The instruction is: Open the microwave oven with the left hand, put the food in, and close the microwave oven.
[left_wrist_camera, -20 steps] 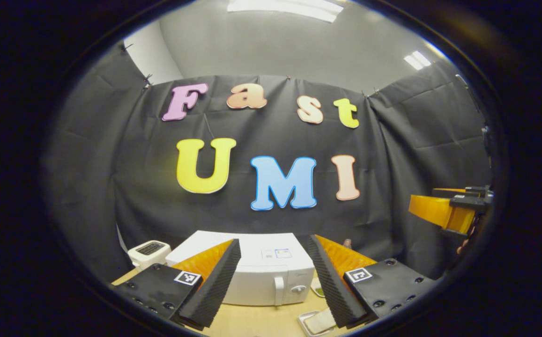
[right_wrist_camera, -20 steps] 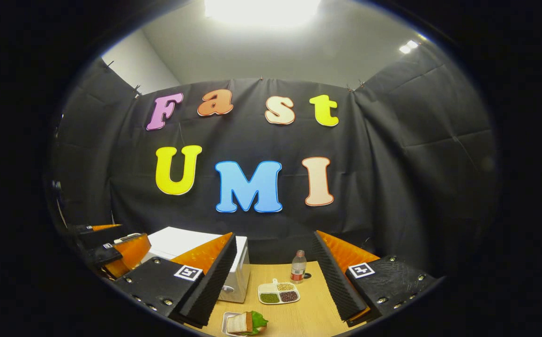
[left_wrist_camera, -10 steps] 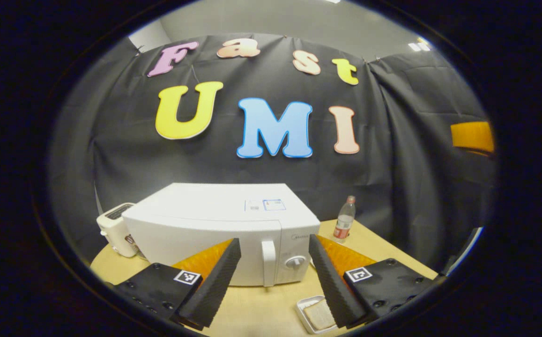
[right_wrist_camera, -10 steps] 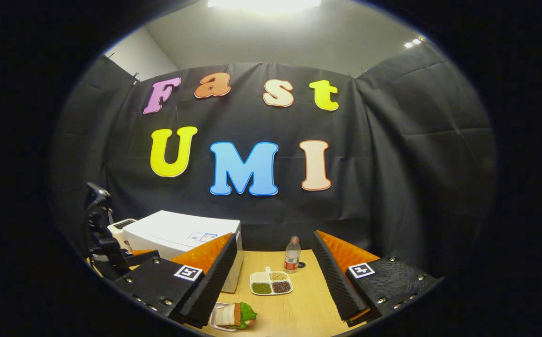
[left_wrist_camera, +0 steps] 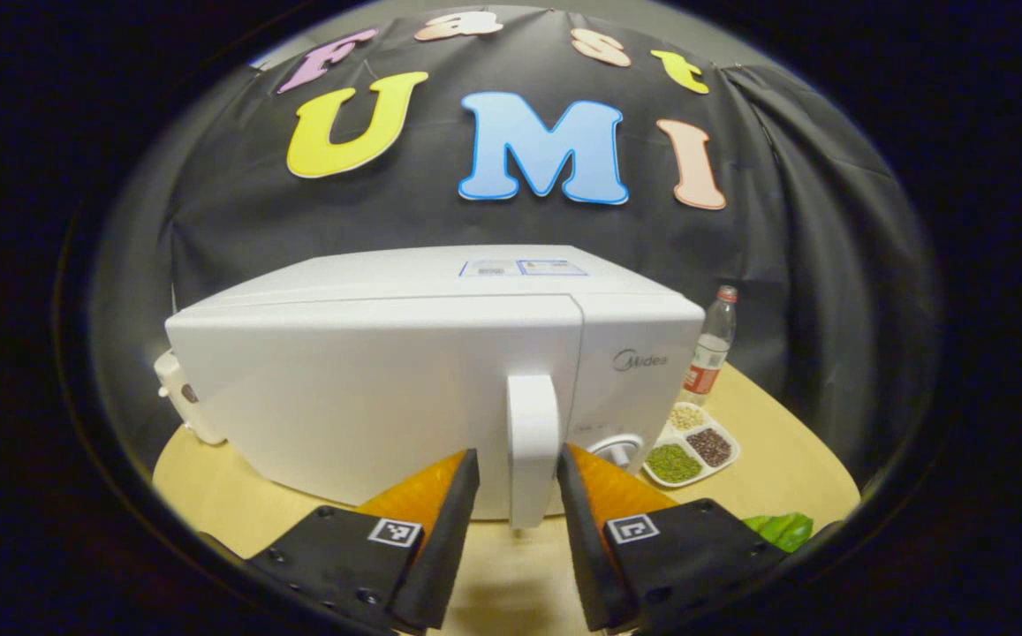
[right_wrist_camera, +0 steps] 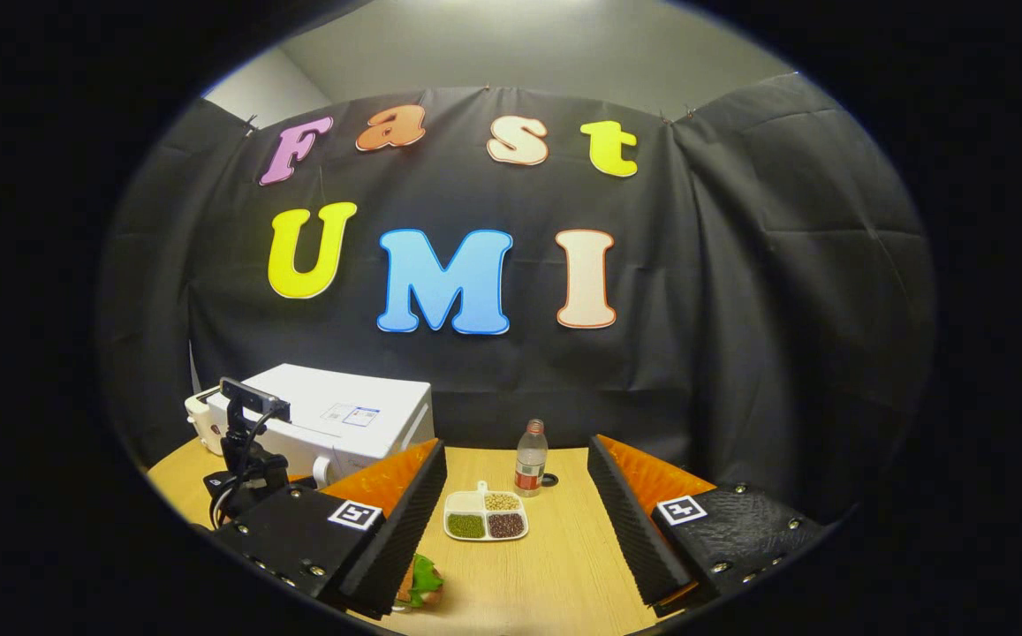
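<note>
Left gripper view, left to right. A white toaster [left_wrist_camera: 177,402] peeks out behind the microwave's left end, near the table's [left_wrist_camera: 237,508] left edge. The white microwave oven [left_wrist_camera: 369,389] stands across the middle of the wooden table, door shut. Its vertical door handle [left_wrist_camera: 533,446] sits toward the right of the front face. The left gripper [left_wrist_camera: 515,521] is level with the lower part of that handle, one finger on each side of it, jaws partly open. Small gaps show between fingers and handle, so the handle is straddled, not clamped. Right of the handle, a control knob [left_wrist_camera: 621,446] is partly hidden by the right finger. Further right, a white divided dish [left_wrist_camera: 692,442] with green, dark and pale fillings lies on the table; a plastic bottle [left_wrist_camera: 709,344] stands upright behind it, toward the far right edge. A green leaf [left_wrist_camera: 780,528] of the food shows at the near right edge.

Right gripper view, left to right. The microwave sits at the table's far left; the other gripper, with its black camera mount, is in front of it. The right gripper [right_wrist_camera: 515,521] hovers above the table, jaws wide apart, holding nothing. The food [right_wrist_camera: 422,579] lies at the near edge, partly behind the gripper's left finger: green leaf visible, the rest hidden. Divided dish and bottle lie mid-table, between the fingers.
</note>
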The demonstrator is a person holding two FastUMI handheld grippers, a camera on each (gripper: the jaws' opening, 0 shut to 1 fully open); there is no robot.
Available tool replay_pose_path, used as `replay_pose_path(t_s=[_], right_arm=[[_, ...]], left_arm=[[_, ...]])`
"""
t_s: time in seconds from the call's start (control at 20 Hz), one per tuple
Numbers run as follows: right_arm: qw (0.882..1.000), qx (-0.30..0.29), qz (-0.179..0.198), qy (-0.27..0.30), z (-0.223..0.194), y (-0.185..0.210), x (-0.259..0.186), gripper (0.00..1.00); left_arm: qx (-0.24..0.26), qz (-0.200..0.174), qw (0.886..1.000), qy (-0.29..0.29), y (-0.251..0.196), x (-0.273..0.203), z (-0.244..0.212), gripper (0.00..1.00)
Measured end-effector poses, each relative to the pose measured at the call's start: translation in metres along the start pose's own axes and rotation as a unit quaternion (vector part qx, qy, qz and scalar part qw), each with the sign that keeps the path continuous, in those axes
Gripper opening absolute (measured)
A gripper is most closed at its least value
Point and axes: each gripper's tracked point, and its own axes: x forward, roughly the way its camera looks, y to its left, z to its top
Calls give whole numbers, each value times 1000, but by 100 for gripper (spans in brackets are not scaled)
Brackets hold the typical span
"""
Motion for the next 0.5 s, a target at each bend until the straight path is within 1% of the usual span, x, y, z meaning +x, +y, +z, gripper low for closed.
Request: replay_pose_path(t_s=[0.05,0.1,0.15,0.2,0.25,0.3,0.35,0.4,0.45,0.5], right_arm=[[1000,2,2,2,-3,-1,1,97],[1000,3,5,6,-4,0,2,97],[1000,3,9,8,-8,2,3,97],[1000,3,11,11,-9,4,3,97],[1000,-1,9,14,-11,5,3,97],[1000,-7,2,14,-11,6,2,97],[1000,-11,-9,11,-10,5,0,97],[1000,-10,-21,9,-8,6,-4,97],[999,-8,-30,9,-9,10,-9,98],[999,-4,-36,9,-8,14,-13,98]], left_arm=[[2,-2,1000,0,-3,-9,0,48],[17,1,1000,2,-2,-8,1,36],[24,0,1000,-2,-2,-9,0,31],[23,-3,1000,1,-2,-10,1,31],[16,-6,1000,-1,-3,-6,0,21],[17,-9,1000,4,-3,-10,-1,21],[22,-13,1000,4,-3,-9,0,16],[30,-20,999,8,-2,-9,0,16],[33,-23,999,4,-2,-9,0,7],[37,-30,999,8,-2,-9,0,7]])
